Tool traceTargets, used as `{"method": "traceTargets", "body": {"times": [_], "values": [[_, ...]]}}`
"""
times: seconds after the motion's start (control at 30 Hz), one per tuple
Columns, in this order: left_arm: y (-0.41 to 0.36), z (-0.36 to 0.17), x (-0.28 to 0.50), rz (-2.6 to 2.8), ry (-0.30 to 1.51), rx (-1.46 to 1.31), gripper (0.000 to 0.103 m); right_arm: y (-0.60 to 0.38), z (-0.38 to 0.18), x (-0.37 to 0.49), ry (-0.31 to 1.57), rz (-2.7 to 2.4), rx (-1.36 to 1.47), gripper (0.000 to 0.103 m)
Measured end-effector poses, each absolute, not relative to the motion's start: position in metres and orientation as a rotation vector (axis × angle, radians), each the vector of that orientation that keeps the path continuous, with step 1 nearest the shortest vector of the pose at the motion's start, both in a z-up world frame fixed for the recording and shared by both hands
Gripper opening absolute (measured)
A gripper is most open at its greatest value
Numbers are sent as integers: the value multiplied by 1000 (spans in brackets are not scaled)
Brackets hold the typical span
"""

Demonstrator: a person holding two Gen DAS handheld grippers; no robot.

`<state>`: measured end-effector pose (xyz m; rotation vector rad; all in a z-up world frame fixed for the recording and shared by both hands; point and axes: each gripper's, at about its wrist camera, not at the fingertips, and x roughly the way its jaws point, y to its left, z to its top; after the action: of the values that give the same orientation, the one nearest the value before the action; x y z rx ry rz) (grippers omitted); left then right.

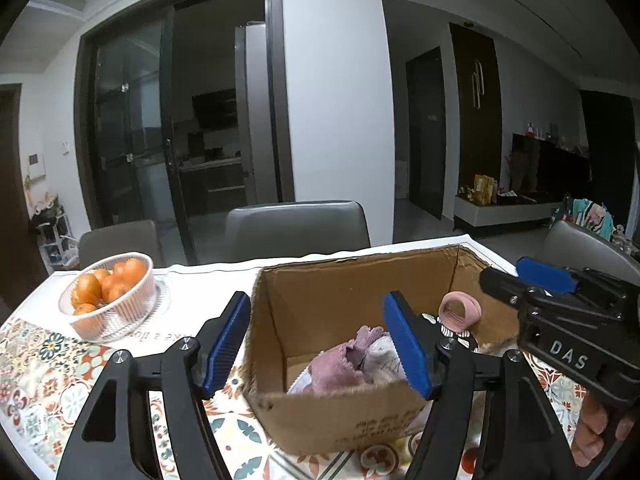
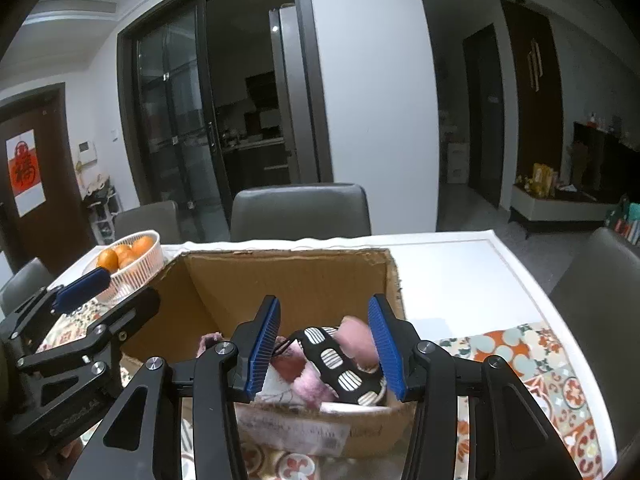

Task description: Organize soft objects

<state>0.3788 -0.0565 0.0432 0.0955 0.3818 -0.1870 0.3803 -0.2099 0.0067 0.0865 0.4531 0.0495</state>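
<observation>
**In the box, both tongs apart**

Inside the cardboard box [image 1: 340,412]: purple cloth [image 1: 340,368], pink roll [image 1: 460,312]. Left gripper [image 1: 320,354] spread, gripping nothing; right gripper [image 2: 326,354] likewise apart. Only in right wrist view: black-and-white patterned piece [image 2: 340,368]. Beneath, patterned tablecloth [image 1: 36,376]; beside it, basket of oranges [image 1: 108,296]; beyond, grey chair [image 2: 300,212], glass door [image 1: 132,128].

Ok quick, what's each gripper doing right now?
Left gripper: open, holding nothing.
Right gripper: open, holding nothing, over the cardboard box.
</observation>
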Motion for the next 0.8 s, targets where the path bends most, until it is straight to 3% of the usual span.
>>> {"method": "traceTargets", "body": {"times": [0.3,0.43,0.8], "values": [[-47,57,328,-138,331,96,86,-204,26,325,393,3,47,54],[-43,65,300,-102,298,100,93,-199,36,298,370,-23,24,62],[-26,76,231,-55,279,79,98,-191,56,228,335,-63,12,71]]}}
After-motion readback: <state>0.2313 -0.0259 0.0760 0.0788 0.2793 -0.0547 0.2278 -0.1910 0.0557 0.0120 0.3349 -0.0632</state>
